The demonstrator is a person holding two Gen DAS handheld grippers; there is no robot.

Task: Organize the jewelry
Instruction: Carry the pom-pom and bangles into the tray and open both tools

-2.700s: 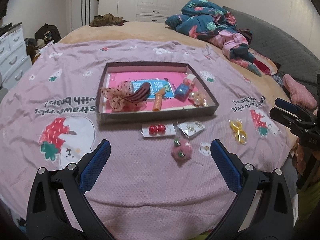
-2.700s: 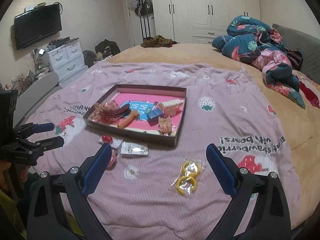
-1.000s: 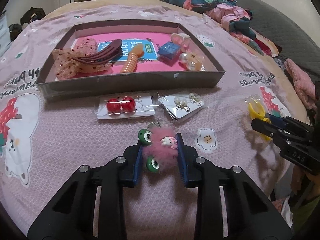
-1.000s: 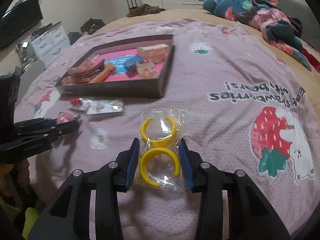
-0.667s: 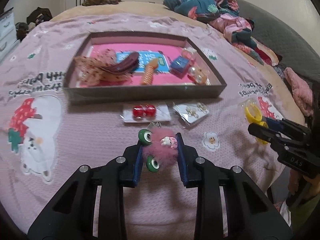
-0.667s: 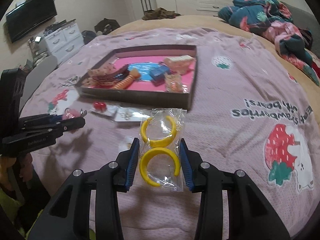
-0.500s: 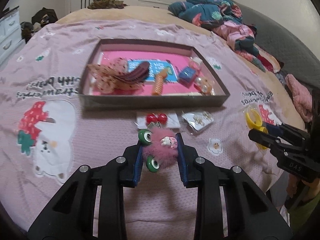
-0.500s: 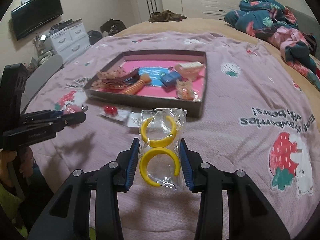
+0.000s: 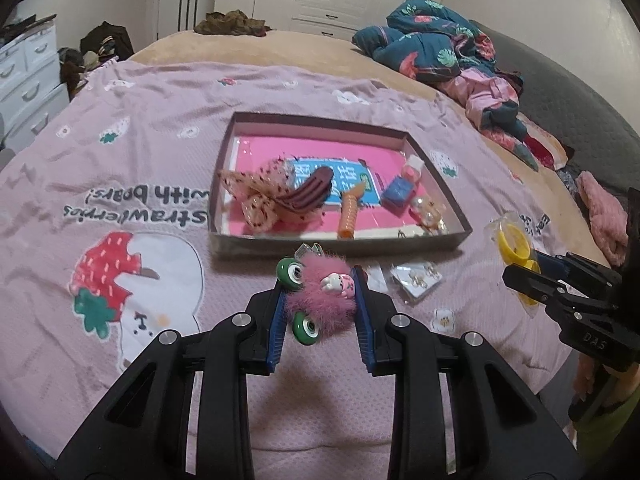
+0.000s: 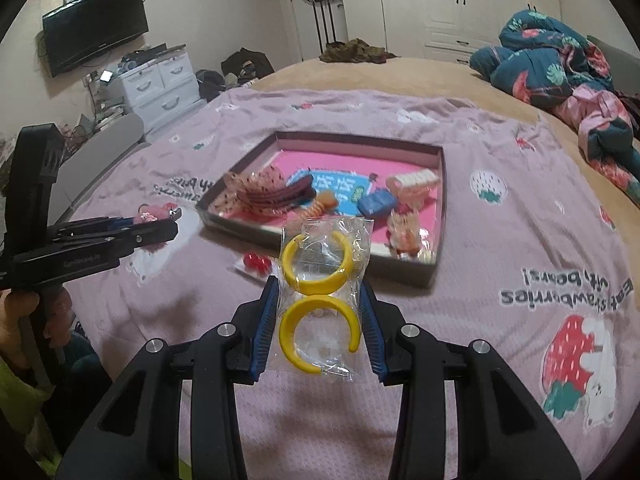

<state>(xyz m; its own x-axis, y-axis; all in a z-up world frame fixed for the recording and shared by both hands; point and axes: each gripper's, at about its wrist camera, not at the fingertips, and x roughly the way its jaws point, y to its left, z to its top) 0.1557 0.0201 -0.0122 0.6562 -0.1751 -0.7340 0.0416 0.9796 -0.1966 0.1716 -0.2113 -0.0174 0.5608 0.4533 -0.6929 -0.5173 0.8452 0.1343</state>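
My left gripper (image 9: 320, 286) is shut on a pink fluffy hair clip with green eyes (image 9: 320, 298), held above the bed in front of the box. My right gripper (image 10: 318, 300) is shut on a clear bag of yellow hoop earrings (image 10: 320, 288), also held up near the box front. The shallow brown box with a pink floor (image 9: 340, 242) (image 10: 438, 184) holds a lace bow, a dark hair claw, an orange coil, a blue piece and small ornaments. A card of pearl earrings (image 9: 416, 278) and red ball earrings (image 10: 256, 262) lie on the blanket before the box.
The pink strawberry blanket (image 9: 100, 184) covers the bed. A crumpled quilt (image 9: 440, 52) lies at the far right. White drawers (image 10: 160, 84) and a TV (image 10: 96, 28) stand to the left. The bed edge runs close below both grippers.
Both grippers closed on their items, the left on the pink clip, the right on the earring bag, then lifted them off the blanket toward the box.
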